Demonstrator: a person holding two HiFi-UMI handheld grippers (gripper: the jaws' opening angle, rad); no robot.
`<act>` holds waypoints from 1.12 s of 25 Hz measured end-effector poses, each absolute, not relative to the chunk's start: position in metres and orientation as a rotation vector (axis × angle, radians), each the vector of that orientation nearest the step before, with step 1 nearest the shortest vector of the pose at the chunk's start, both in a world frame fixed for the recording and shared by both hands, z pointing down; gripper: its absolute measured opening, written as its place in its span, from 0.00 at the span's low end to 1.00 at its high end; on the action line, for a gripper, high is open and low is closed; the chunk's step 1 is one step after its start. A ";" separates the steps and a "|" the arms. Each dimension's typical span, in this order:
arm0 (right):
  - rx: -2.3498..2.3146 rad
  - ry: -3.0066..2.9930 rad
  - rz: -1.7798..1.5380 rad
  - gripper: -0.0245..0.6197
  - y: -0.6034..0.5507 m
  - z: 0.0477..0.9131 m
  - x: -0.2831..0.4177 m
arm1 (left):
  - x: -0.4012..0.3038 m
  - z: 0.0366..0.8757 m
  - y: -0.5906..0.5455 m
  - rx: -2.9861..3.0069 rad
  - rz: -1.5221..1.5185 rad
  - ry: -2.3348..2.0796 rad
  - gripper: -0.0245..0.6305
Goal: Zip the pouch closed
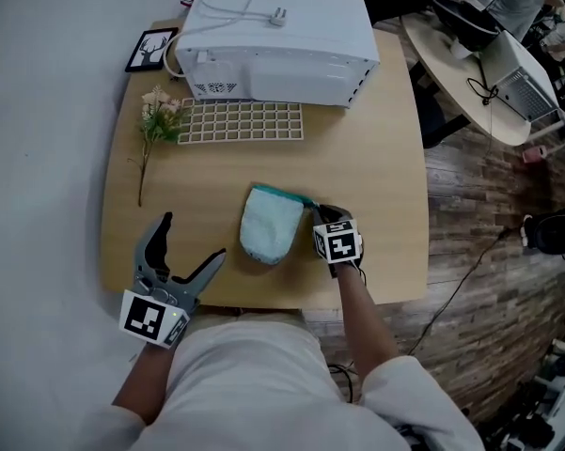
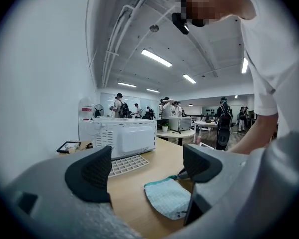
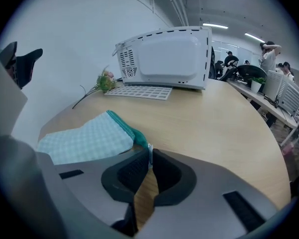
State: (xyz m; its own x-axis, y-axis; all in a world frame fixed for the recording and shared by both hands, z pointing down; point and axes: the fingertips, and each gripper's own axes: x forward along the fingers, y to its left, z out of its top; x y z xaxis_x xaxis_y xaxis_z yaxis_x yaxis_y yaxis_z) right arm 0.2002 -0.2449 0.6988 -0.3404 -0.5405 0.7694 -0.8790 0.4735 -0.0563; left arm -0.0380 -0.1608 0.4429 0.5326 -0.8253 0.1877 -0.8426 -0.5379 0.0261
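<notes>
A pale blue checked pouch (image 1: 268, 228) with a teal zipper edge lies flat on the wooden table (image 1: 376, 158), near its front. My right gripper (image 1: 320, 212) is at the pouch's right top corner. In the right gripper view the pouch (image 3: 84, 138) lies left of the right gripper (image 3: 149, 156), whose jaws are shut on the small teal zipper pull (image 3: 147, 148). My left gripper (image 1: 194, 238) hovers to the left of the pouch, open and empty. In the left gripper view the left gripper (image 2: 145, 171) frames the pouch (image 2: 169, 198) from a distance, apart from it.
A white microwave oven (image 1: 277, 40) stands at the table's back, with a white grid tray (image 1: 243, 120) in front of it. A flower sprig (image 1: 160, 120) and a small picture frame (image 1: 150, 48) lie at the left. A round table (image 1: 470, 73) stands at the right.
</notes>
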 end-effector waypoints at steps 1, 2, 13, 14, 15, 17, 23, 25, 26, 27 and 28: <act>1.176 -2.020 0.608 0.08 -0.245 0.698 0.202 | -0.036 0.442 -0.161 2.653 0.234 -1.445 0.71; 1.178 -2.018 0.585 0.07 -0.245 0.697 0.203 | -0.035 0.442 -0.161 2.657 0.237 -1.438 0.71; 1.137 -1.884 0.227 0.08 -0.230 0.688 0.220 | -0.018 0.449 -0.157 2.668 0.227 -1.369 0.71; 1.151 -1.873 0.265 0.08 -0.228 0.693 0.224 | -0.016 0.451 -0.156 2.671 0.227 -1.358 0.71; 1.166 -1.867 0.293 0.08 -0.226 0.697 0.227 | -0.015 0.452 -0.155 2.672 0.227 -1.349 0.71; 1.201 -1.859 0.338 0.10 -0.226 0.698 0.231 | -0.013 0.455 -0.153 2.669 0.229 -1.340 0.71; 1.283 -1.848 0.470 0.10 -0.223 0.700 0.237 | -0.011 0.456 -0.151 2.671 0.221 -1.328 0.71; 1.288 -1.850 0.468 0.07 -0.222 0.699 0.236 | -0.011 0.455 -0.150 2.676 0.219 -1.324 0.71; 1.292 -1.856 0.461 0.06 -0.222 0.697 0.235 | -0.012 0.455 -0.150 2.677 0.218 -1.323 0.71; 1.292 -1.862 0.440 0.06 -0.221 0.694 0.233 | -0.013 0.455 -0.149 2.675 0.218 -1.323 0.71; 1.287 -1.868 0.400 0.06 -0.221 0.690 0.231 | -0.015 0.456 -0.149 2.672 0.219 -1.324 0.71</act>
